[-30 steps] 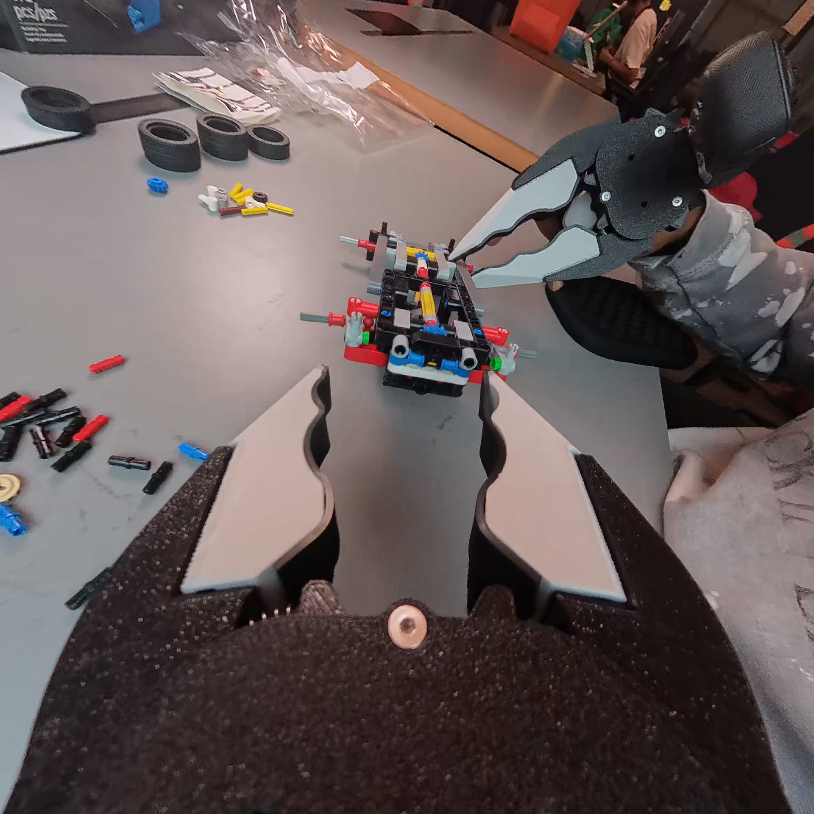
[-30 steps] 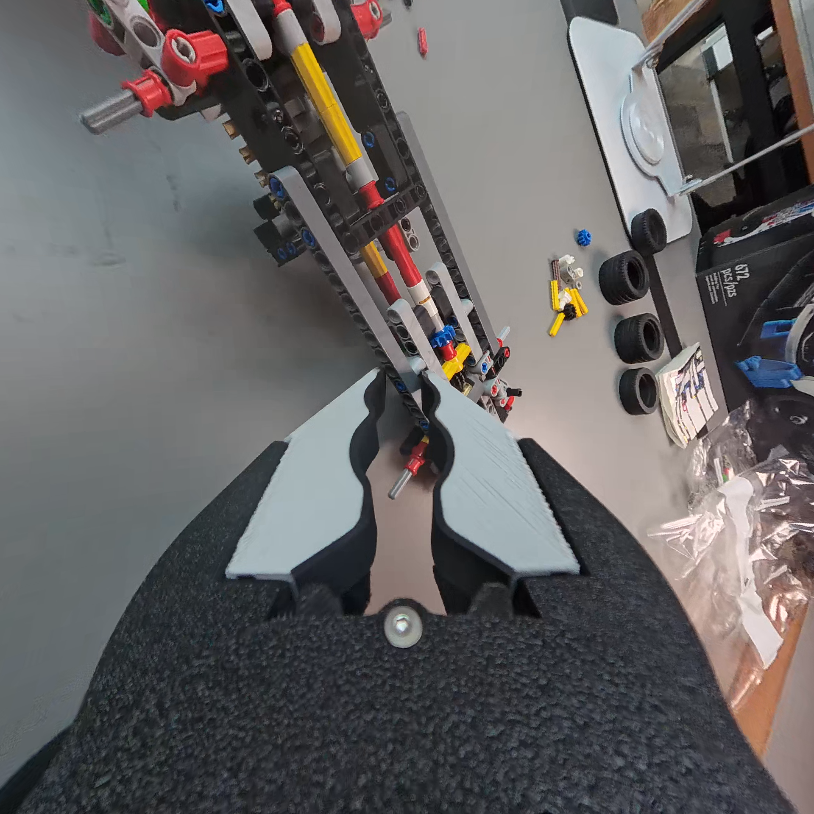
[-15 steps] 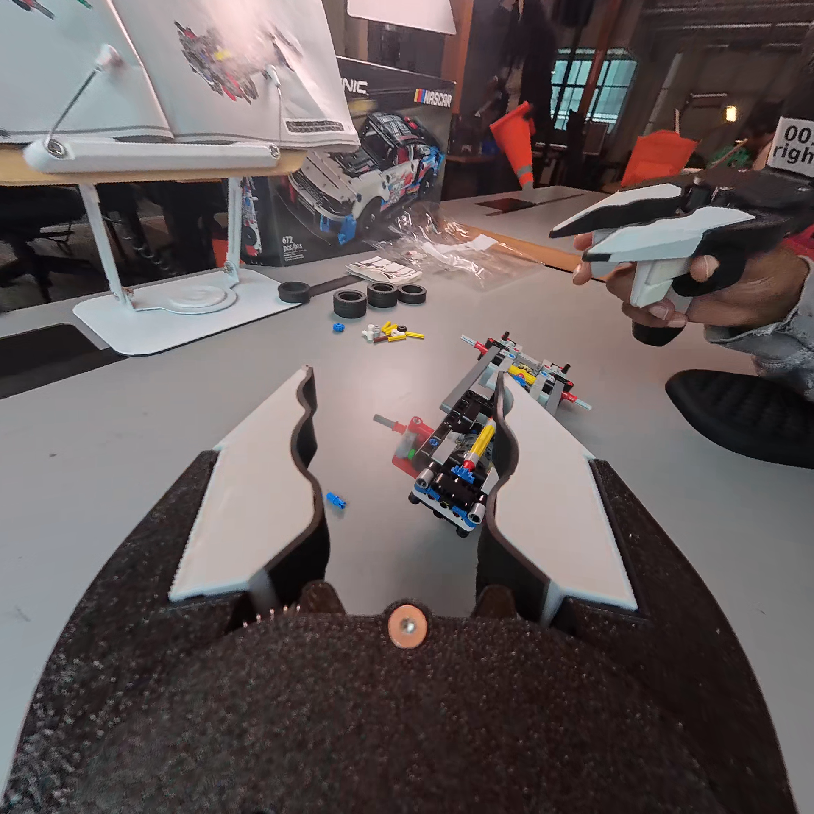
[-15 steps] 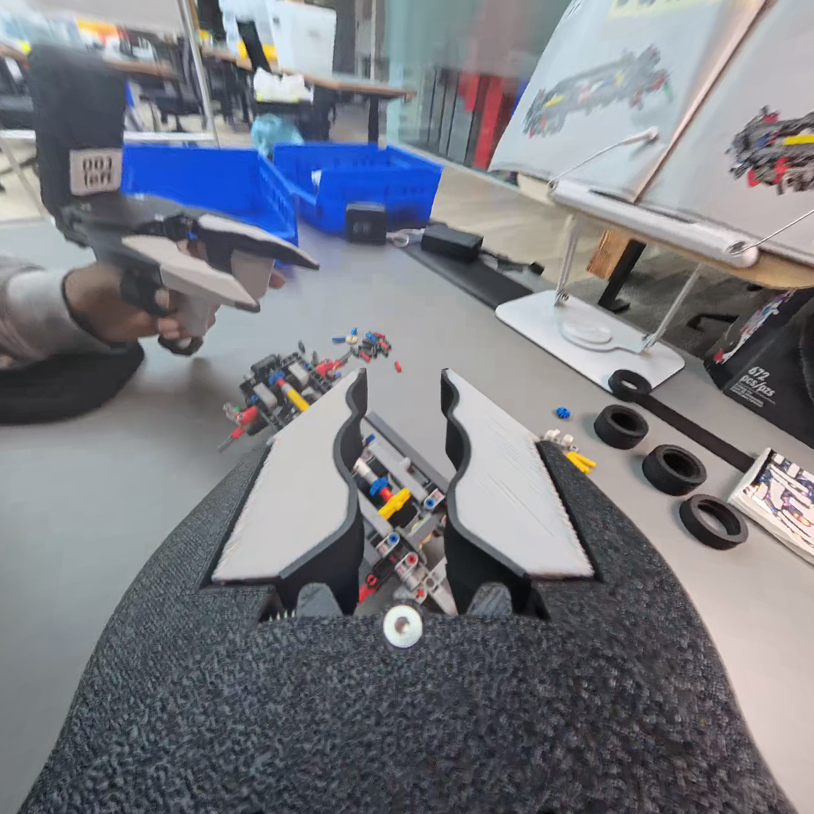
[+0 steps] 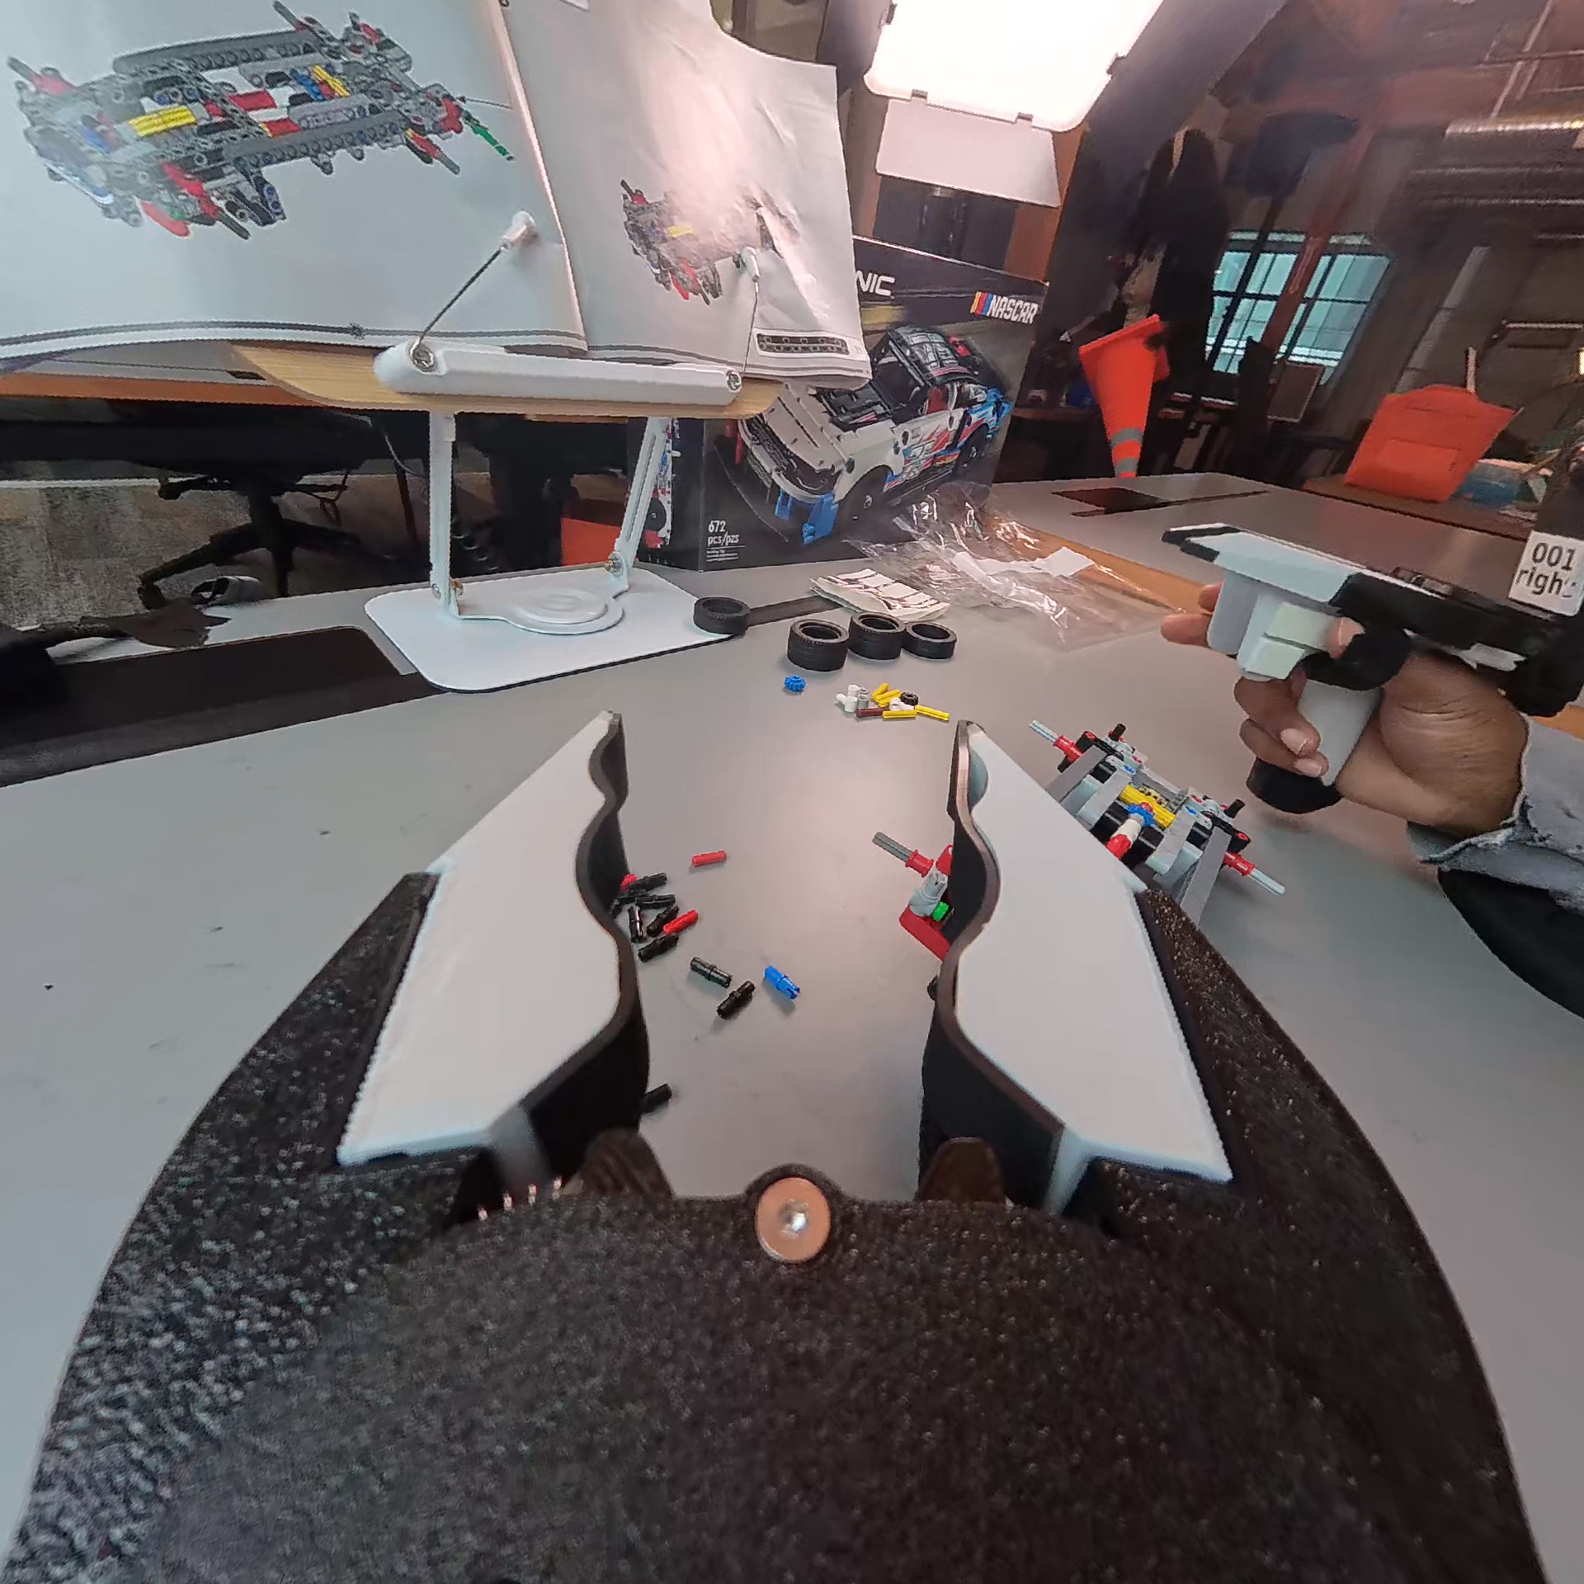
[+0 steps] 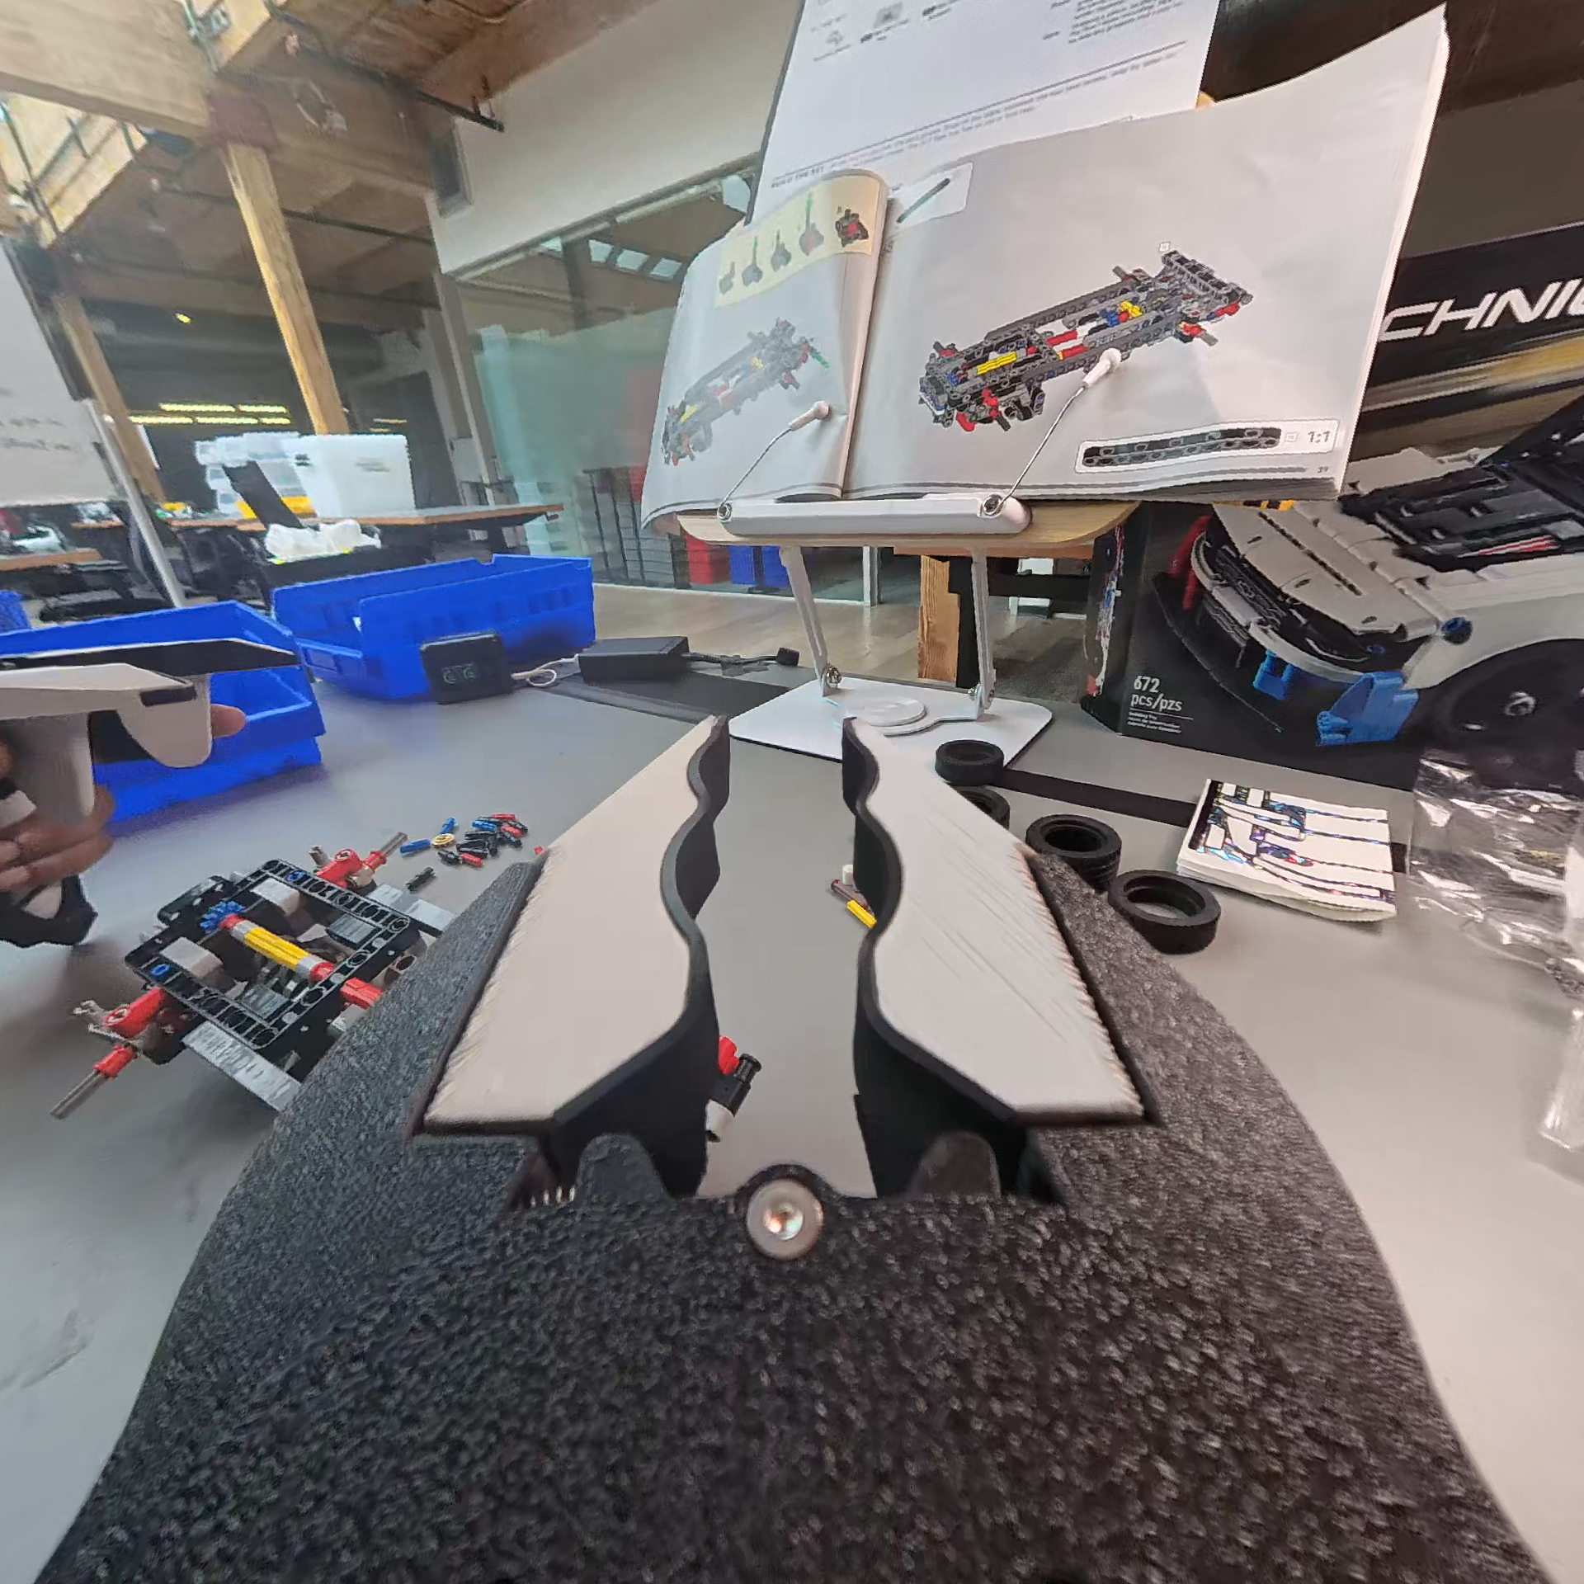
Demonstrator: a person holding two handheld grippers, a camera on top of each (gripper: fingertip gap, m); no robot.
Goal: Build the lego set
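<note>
The part-built Lego chassis [image 5: 1140, 797], black frame with grey beams, red axle ends and a yellow shaft, lies on the grey table [image 5: 257, 900]. My left gripper [image 5: 789, 729] is open and empty, raised above the table; its right finger hides the chassis's near end. In the right wrist view the chassis [image 6: 266, 960] lies low left of my right gripper [image 6: 784, 737], which is open and empty, held above the table. Loose black, red and blue pins [image 5: 660, 909] lie between the left fingers. The open instruction booklet [image 6: 1071, 343] stands ahead on a white stand.
Black tires [image 5: 870, 639] and small yellow and white parts [image 5: 891, 703] lie behind the chassis. The set's box [image 6: 1371, 643], a sticker sheet [image 6: 1286, 849] and clear plastic bags [image 6: 1500, 857] are at the far right. Blue bins [image 6: 429, 617] stand at the far left. There is about 30 cm between the tips of the two grippers.
My right gripper let go of the chassis's grey beam, opened and rose. Both grippers tilted up from the chassis toward the booklet. The chassis turned on the table.
</note>
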